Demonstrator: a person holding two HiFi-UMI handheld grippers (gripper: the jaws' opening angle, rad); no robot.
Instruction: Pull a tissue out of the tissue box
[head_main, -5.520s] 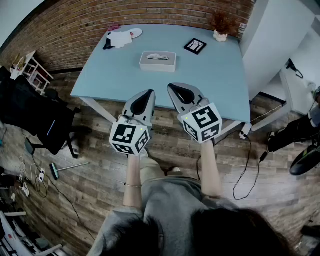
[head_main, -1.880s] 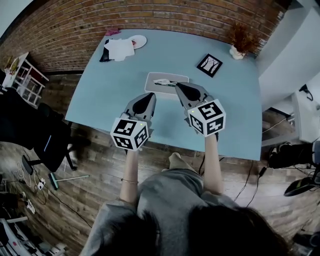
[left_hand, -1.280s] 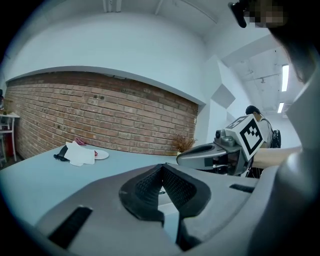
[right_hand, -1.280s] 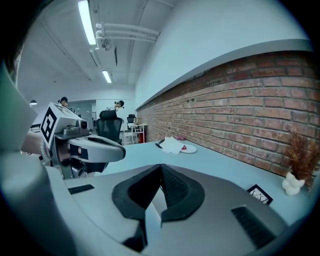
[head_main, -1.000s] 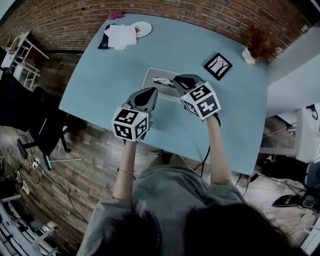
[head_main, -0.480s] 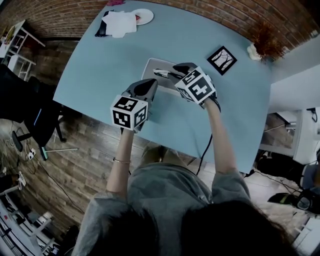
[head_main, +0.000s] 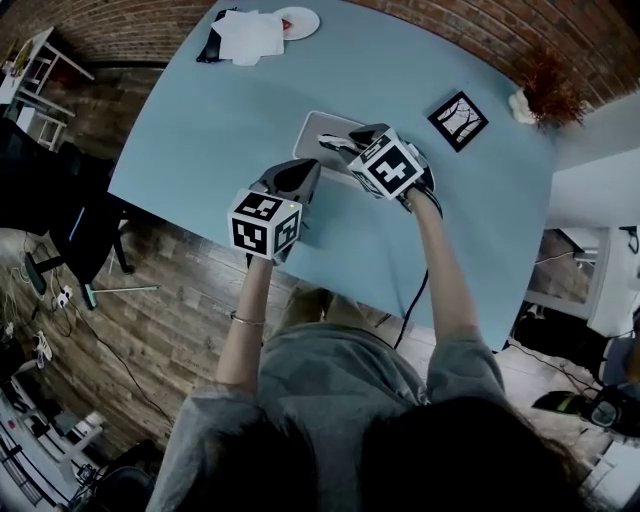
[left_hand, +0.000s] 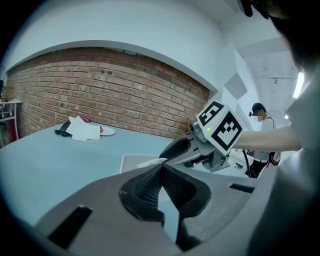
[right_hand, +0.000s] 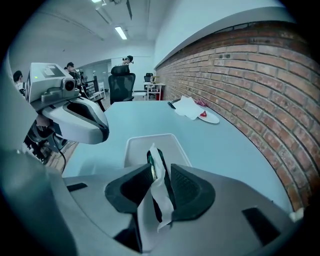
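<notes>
A pale tissue box (head_main: 318, 128) lies flat on the blue table (head_main: 220, 110). My right gripper (head_main: 342, 145) points down over its slot. In the right gripper view a white tissue (right_hand: 159, 186) rises from the box (right_hand: 134, 148) and hangs between the jaws of the right gripper (right_hand: 162, 167). These jaws are opening, and a dark gap shows beside the tissue. My left gripper (head_main: 306, 168) hovers just in front of the box with nothing in it. In its own view the left gripper (left_hand: 161, 167) has its tips together, with the box (left_hand: 134, 161) beyond.
A white cloth (head_main: 250, 28) and a plate (head_main: 298, 20) lie at the table's far left corner. A framed picture (head_main: 460, 118) and a dried plant (head_main: 545, 92) stand at the far right. A dark chair (head_main: 60, 200) stands left of the table.
Both grippers have come forward over the table and sunk toward the box. The right one has tipped downward onto the box's slot.
</notes>
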